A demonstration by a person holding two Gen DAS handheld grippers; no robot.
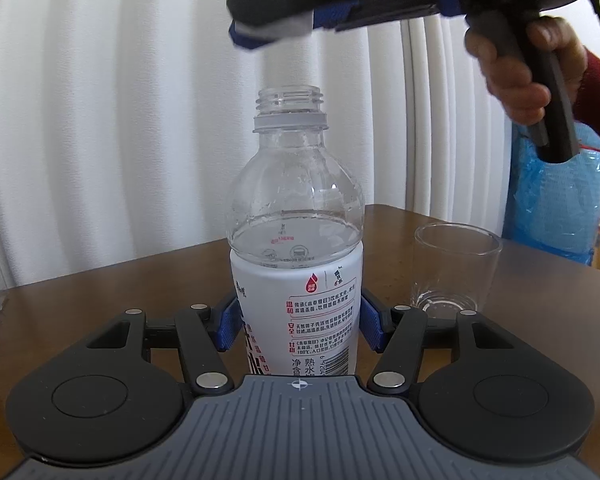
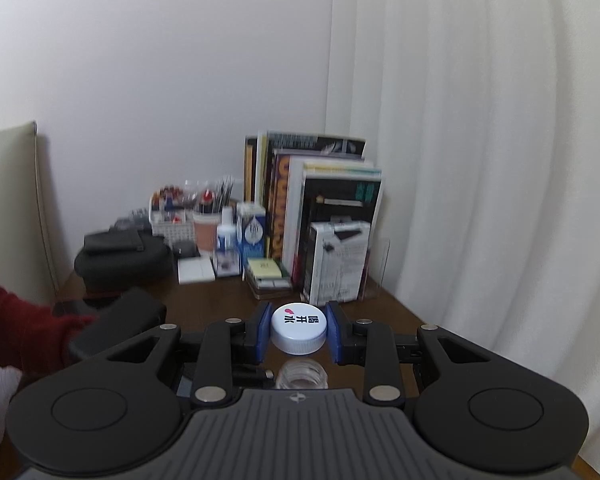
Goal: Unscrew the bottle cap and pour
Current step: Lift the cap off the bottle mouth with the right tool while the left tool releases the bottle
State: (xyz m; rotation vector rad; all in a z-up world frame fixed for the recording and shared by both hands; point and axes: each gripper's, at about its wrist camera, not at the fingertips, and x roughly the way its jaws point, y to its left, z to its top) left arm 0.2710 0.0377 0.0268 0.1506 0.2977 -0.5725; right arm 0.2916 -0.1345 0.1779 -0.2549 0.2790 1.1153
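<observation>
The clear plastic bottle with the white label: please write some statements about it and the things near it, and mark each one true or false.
1. The clear plastic bottle with the white label has no cap on its neck. True.
2. The right tool is empty. False: it is shut on the white round cap.
3. The left tool grips the bottle at its label. True.
4. The clear drinking glass is full of water. False: it looks empty.
5. The bottle lies on its side on the brown wooden table. False: it stands upright.
</observation>
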